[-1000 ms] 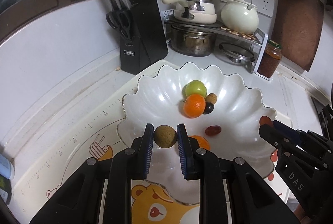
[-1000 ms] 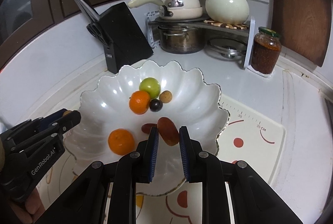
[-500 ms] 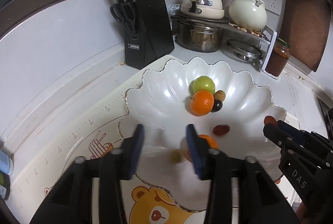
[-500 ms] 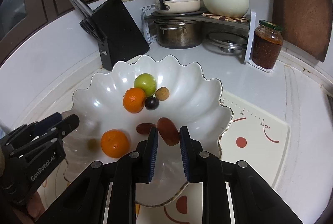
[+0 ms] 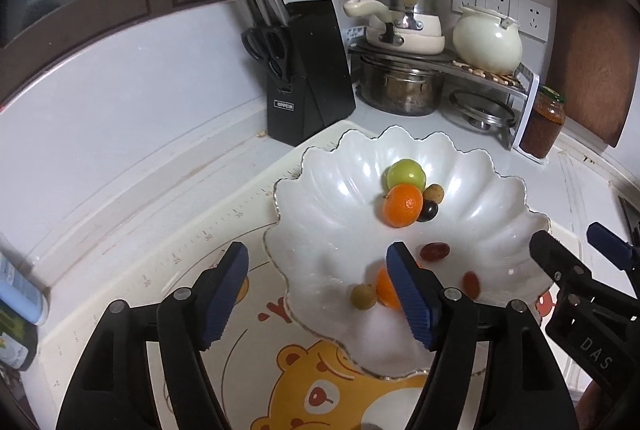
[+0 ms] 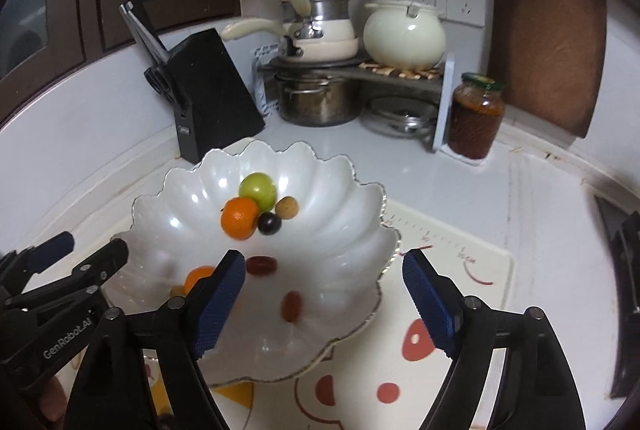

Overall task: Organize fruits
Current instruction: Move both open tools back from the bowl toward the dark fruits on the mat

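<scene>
the white scalloped bowl (image 5: 500, 186) sat on a cartoon-printed mat (image 5: 256, 310) on the white counter, and everything else is placed from it. both grippers hung over its near edge. the left gripper (image 5: 318, 296) had its blue-padded fingers (image 5: 224, 290) spread wide apart with nothing between them; the right gripper (image 6: 324, 304) was likewise spread wide and held nothing.

in the middle of the bowl toward its far side lay a tight cluster: a green round fruit (image 5: 405, 173), a tangerine (image 5: 403, 205) touching it on the near side, a small tan longan-like fruit (image 5: 433, 193) and a dark grape-like fruit (image 5: 428, 211) just beside the tangerine. nearer the front of the bowl lay a reddish date-like fruit (image 5: 434, 251) on its own. at the bowl's near left part a second tangerine (image 5: 385, 288) lay partly hidden behind the left gripper's right finger, with a small brown-green round fruit (image 5: 363, 295) touching or just beside it. another red oblong fruit (image 6: 291, 305) lay near the bowl's front centre, slightly blurred in the right wrist view.

beyond the bowl's far left rim stood a black knife block (image 5: 308, 70) with scissors. beyond its far rim a metal rack (image 6: 404, 74) carried a cream pot (image 6: 404, 34) and saucepans, with a steel pot (image 6: 316, 98) under it. a jar of red paste (image 6: 476, 114) stood beyond the bowl's far right rim.
</scene>
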Tool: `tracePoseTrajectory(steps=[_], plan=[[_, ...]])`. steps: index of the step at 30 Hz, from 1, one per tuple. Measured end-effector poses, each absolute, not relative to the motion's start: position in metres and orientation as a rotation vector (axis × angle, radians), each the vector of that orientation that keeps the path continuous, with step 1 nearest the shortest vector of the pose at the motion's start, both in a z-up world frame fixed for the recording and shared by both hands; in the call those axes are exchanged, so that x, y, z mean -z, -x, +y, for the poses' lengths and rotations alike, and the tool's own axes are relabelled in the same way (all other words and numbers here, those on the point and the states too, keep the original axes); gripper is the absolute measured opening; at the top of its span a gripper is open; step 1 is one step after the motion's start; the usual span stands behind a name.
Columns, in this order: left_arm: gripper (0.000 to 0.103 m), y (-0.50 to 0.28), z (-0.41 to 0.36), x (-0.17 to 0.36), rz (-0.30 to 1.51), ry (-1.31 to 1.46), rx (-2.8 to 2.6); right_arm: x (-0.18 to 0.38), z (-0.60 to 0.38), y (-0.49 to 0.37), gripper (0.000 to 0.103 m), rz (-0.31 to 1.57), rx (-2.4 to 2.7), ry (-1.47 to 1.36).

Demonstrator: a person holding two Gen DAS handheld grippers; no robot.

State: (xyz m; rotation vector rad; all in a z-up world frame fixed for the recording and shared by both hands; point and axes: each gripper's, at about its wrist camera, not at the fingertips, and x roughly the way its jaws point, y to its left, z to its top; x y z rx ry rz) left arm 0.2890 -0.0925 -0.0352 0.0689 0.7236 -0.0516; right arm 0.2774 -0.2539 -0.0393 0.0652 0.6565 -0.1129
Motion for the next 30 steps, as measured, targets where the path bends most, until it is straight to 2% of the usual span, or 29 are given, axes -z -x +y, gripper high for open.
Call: tracePoseTrajectory(steps=[5, 9, 19, 25, 30], plan=[[0.071, -0.273, -0.091, 0.026, 0.708, -0.068, 0.039, 0.031, -0.257, -0.262, 0.086, 0.626, 0.146, -0.063], [0.072, -0.260, -0.089, 0.020, 0.694, -0.069, 0.028, 0.024, -0.255, -0.246, 0.093, 0.592, 0.153, -0.061], [0.075, -0.222, -0.077, 0.006, 0.656, -0.055, -0.001, 0.011, -0.246, -0.211, 0.093, 0.557, 0.140, -0.066], [0.080, -0.199, -0.069, 0.007, 0.638, -0.047, -0.022, 0.013, -0.239, -0.193, 0.093, 0.538, 0.125, -0.054], [0.090, -0.181, -0.064, 0.010, 0.623, -0.048, -0.039, 0.020, -0.235, -0.178, 0.093, 0.523, 0.106, -0.041]])
